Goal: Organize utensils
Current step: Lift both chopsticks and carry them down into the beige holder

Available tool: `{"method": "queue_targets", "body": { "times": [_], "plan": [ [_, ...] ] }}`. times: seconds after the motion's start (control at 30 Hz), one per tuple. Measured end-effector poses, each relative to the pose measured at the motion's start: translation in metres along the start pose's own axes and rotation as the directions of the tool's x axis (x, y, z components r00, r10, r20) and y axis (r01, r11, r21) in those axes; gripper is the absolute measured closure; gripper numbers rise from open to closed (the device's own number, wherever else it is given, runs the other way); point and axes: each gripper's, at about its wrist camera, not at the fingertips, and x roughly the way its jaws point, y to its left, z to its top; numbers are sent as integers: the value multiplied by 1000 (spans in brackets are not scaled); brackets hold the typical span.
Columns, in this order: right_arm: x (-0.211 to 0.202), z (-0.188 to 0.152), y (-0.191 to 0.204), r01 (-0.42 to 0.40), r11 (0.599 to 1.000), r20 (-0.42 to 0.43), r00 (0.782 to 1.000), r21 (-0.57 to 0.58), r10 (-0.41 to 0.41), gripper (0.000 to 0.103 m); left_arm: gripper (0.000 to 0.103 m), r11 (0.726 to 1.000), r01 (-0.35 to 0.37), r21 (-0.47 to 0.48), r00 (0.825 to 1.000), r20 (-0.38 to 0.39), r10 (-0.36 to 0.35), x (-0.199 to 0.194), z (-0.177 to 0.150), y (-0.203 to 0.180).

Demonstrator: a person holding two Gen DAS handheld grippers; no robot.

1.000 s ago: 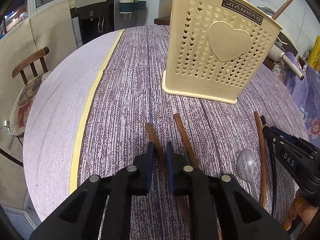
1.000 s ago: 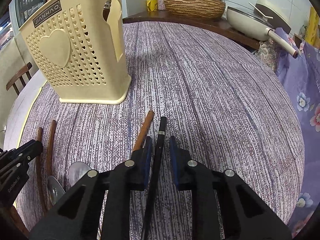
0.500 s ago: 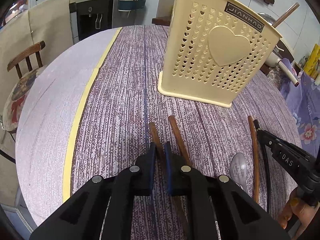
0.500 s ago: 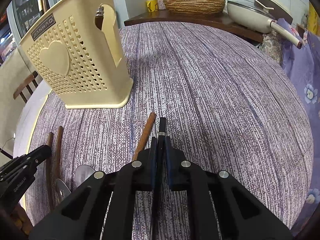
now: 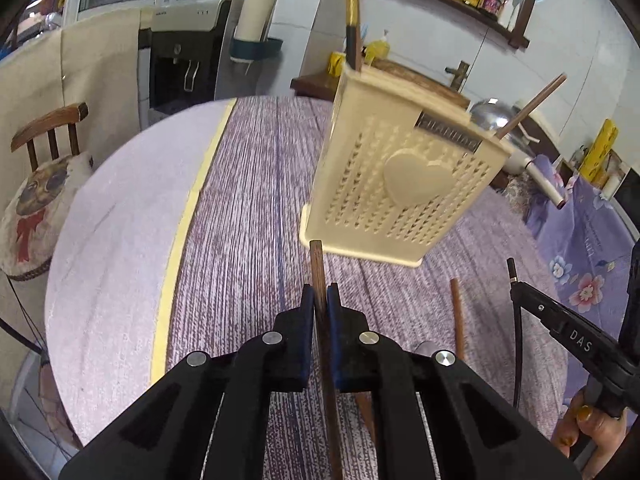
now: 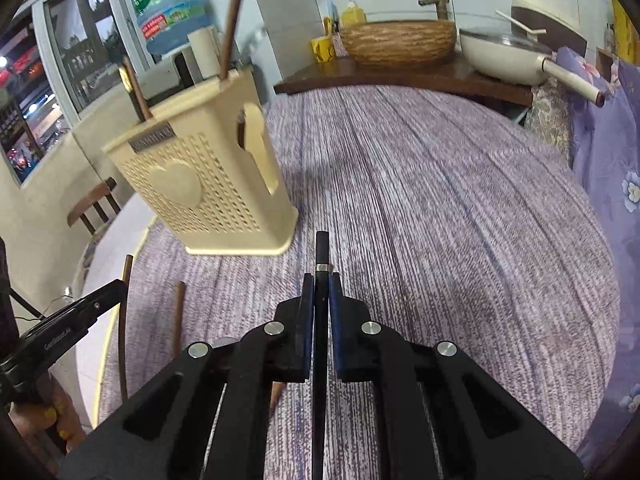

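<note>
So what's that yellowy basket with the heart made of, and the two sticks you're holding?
The basket looks like matte cream plastic, moulded with heart-shaped holes. The brown chopstick looks like dark wood, faintly grained. The black chopstick is smooth with a metal-looking band; possibly lacquered wood or plastic.

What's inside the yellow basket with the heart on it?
Two brown sticks poke out of the basket. Its walls hide their lower parts and anything else inside.

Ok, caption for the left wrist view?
Left claw shut on a brown chopstick, cream utensil basket ahead on the table.
</note>
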Motion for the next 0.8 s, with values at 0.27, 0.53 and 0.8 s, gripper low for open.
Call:
{"method": "queue_targets", "body": {
  "times": [0.27,0.53,0.8],
  "plan": [
    [-69,21,1,-48,998,129,990,-46,54,95,95,998,40,41,990,137,-45,-56,24,-9],
    [-127,36,-1,-76,992,203,975,-103,96,95,95,997,34,76,970,238,-51,-93,43,-10],
    [-132,40,-5,-103,990,193,974,-94,119,95,95,995,17,98,964,264,-42,-100,43,-13]
  ]
}}
